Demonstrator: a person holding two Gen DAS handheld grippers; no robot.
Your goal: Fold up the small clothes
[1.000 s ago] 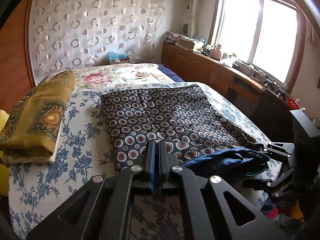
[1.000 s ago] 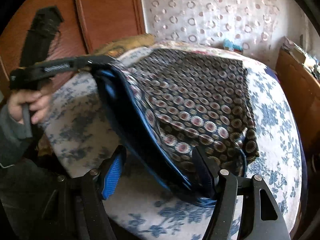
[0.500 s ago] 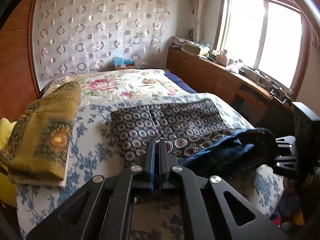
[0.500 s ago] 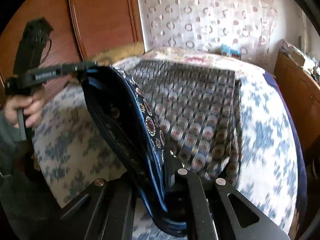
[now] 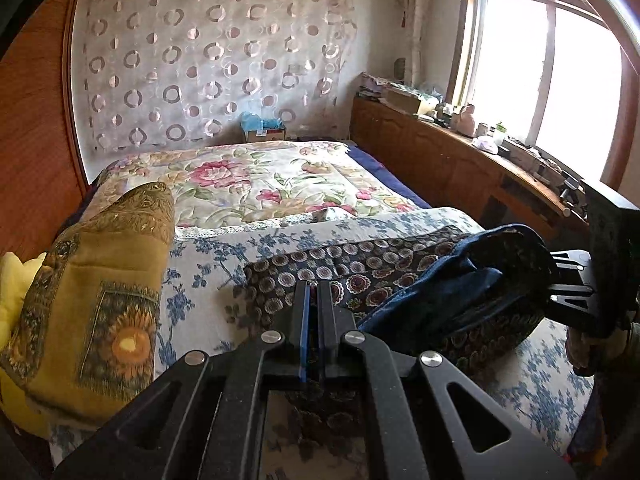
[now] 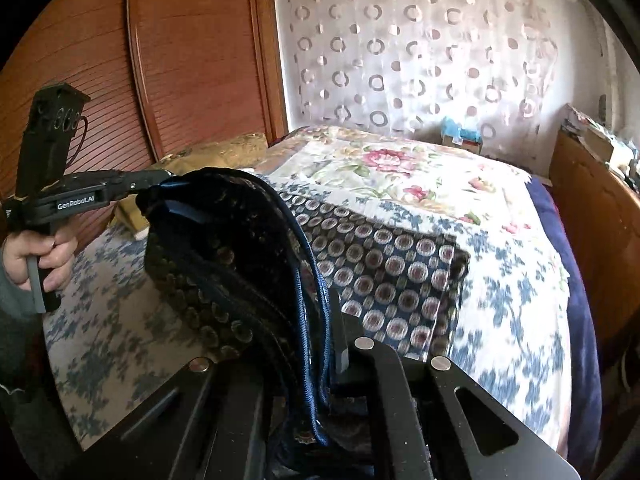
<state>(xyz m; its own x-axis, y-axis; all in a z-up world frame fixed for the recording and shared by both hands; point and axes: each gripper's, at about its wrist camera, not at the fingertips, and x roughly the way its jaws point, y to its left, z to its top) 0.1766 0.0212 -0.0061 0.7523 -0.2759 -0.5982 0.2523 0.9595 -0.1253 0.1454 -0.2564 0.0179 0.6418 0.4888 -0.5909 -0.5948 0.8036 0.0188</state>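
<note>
Garment (image 6: 384,280), patterned with a blue lining, lies partly flat on the bed (image 6: 520,340), its near edge raised off the sheet between both tools. Left tool (image 5: 314,300) is pressed together on one corner, right tool (image 6: 320,340) pinches the other, so the held edge spans from hand to hand. The flat remainder stretches away from both tools toward the headboard; the fold should carry the lifted edge that way. An ochre folded cloth (image 5: 100,292) sits beside it.

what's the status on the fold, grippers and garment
Left gripper and right gripper both shut on the patterned garment. Near edge lifted off the bed, far part lying flat. Nothing in the way.
</note>
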